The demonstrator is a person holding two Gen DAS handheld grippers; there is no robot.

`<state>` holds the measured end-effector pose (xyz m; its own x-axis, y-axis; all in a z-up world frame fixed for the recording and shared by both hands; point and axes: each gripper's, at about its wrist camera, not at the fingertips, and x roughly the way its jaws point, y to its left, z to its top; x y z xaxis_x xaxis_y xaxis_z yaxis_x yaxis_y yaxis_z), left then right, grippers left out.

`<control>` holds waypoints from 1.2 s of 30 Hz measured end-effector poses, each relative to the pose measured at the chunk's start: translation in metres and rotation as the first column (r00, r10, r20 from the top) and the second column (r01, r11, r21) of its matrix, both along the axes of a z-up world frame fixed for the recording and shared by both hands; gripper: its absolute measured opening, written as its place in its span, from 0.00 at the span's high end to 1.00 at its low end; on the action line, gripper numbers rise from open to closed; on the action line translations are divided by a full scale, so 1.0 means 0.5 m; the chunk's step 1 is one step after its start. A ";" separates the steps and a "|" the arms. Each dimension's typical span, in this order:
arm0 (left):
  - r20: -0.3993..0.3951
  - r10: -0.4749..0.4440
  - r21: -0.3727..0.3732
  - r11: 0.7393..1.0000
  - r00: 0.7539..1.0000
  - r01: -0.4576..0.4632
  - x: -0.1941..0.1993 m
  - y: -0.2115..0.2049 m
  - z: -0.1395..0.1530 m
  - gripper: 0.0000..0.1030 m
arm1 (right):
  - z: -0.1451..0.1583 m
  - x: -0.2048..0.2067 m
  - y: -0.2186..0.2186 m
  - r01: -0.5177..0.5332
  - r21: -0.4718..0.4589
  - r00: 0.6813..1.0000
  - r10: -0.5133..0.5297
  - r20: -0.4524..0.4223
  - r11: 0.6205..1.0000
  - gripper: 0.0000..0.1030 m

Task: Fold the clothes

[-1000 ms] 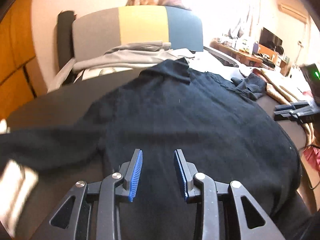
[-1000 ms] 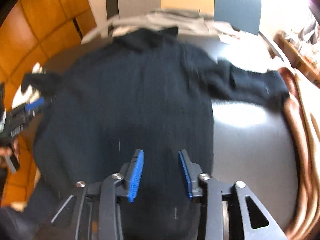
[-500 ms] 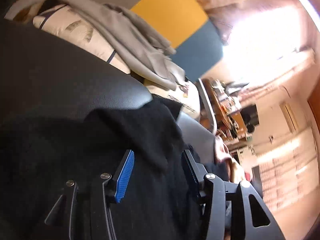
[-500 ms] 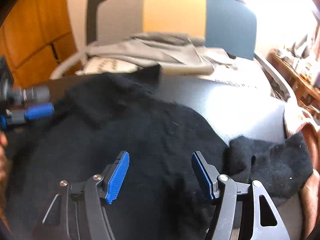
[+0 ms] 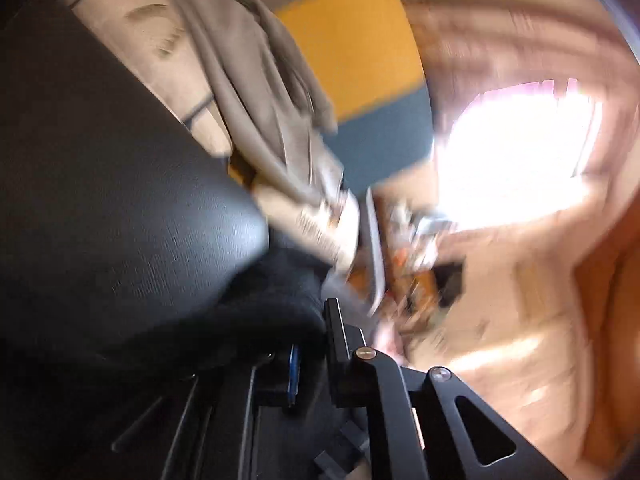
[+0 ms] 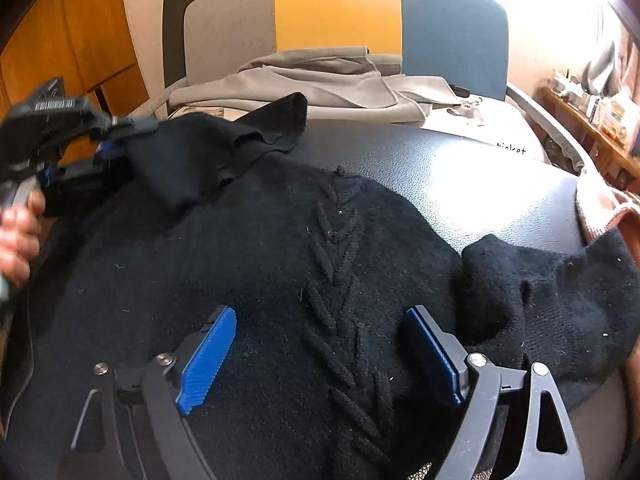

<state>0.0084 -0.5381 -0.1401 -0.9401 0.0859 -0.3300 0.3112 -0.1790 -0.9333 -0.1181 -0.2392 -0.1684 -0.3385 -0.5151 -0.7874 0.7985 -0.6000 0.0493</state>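
Observation:
A black knit sweater (image 6: 280, 280) with a raised leaf pattern lies spread on a dark leather surface (image 6: 480, 184). My right gripper (image 6: 320, 344) is open, its blue pads straddling the sweater's chest just above the fabric. My left gripper (image 6: 100, 140) appears at the left of the right wrist view, shut on the sweater's shoulder near the collar, lifting it into a fold. In the blurred left wrist view the left gripper (image 5: 316, 340) is closed on black fabric (image 5: 280, 288). One sleeve (image 6: 560, 300) lies crumpled at the right.
A grey garment (image 6: 320, 84) is draped on a chair with a grey, yellow and blue back (image 6: 340, 8) behind the surface. A pinkish blanket (image 6: 608, 208) lies at the right edge. A cluttered shelf (image 6: 592, 104) stands far right. Orange wood panels (image 6: 80, 40) are left.
My left gripper has closed on the sweater's shoulder by the collar and raised it. My right gripper moved forward over the chest and opened wider.

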 end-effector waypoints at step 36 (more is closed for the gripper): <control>0.510 0.033 -0.618 0.709 0.859 0.340 0.068 0.086 0.010 0.71 | 0.022 -0.069 -0.250 -0.230 0.159 0.965 0.246 -0.087 0.960 0.73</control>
